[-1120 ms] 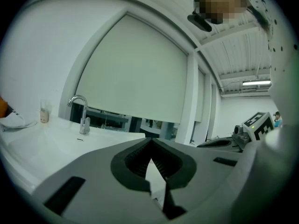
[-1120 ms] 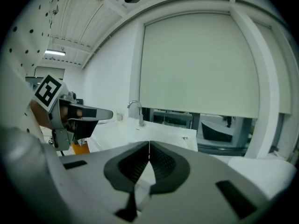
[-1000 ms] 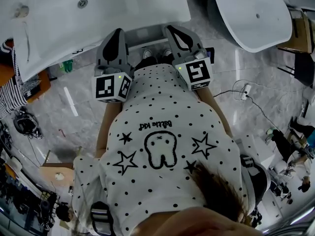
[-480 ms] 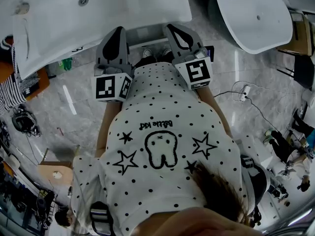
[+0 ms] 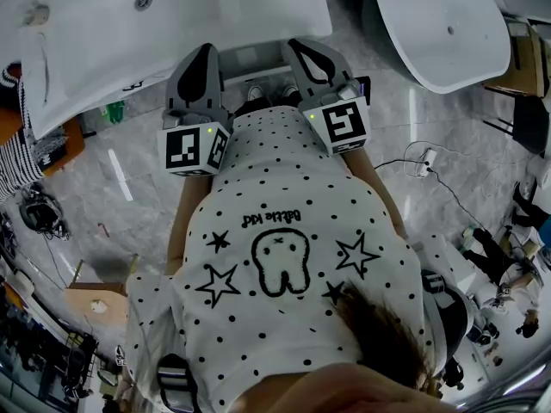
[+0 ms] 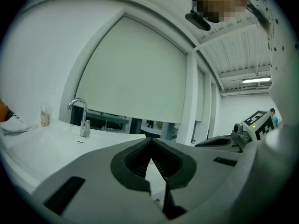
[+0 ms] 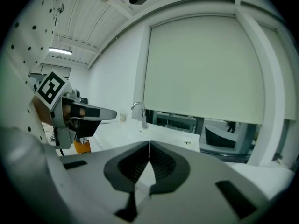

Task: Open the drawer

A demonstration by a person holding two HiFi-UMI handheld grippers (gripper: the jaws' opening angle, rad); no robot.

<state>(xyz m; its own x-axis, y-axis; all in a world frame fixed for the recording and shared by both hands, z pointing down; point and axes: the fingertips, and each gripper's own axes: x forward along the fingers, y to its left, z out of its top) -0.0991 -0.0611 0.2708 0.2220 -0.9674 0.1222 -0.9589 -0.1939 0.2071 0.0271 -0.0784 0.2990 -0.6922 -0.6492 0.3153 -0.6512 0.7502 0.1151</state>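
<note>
I look down over a polka-dot shirt at both grippers held side by side in front of a white vanity counter [image 5: 172, 33]. The left gripper [image 5: 205, 54] and the right gripper [image 5: 300, 48] point at the counter's front edge. Between them shows a pale strip of the cabinet front [image 5: 254, 58]; I cannot make out a drawer handle. In the left gripper view, the left gripper [image 6: 150, 141] has its tips touching with nothing between them. The right gripper [image 7: 149, 144] looks the same in its own view. Neither touches the cabinet.
A faucet [image 6: 80, 113] stands on the counter, with a basin drain [image 5: 144, 5] beside it. A white bathtub [image 5: 448, 24] is at the upper right. A cable and socket [image 5: 426, 157] lie on the marble floor. A person in stripes [image 5: 13, 175] stands at the left edge.
</note>
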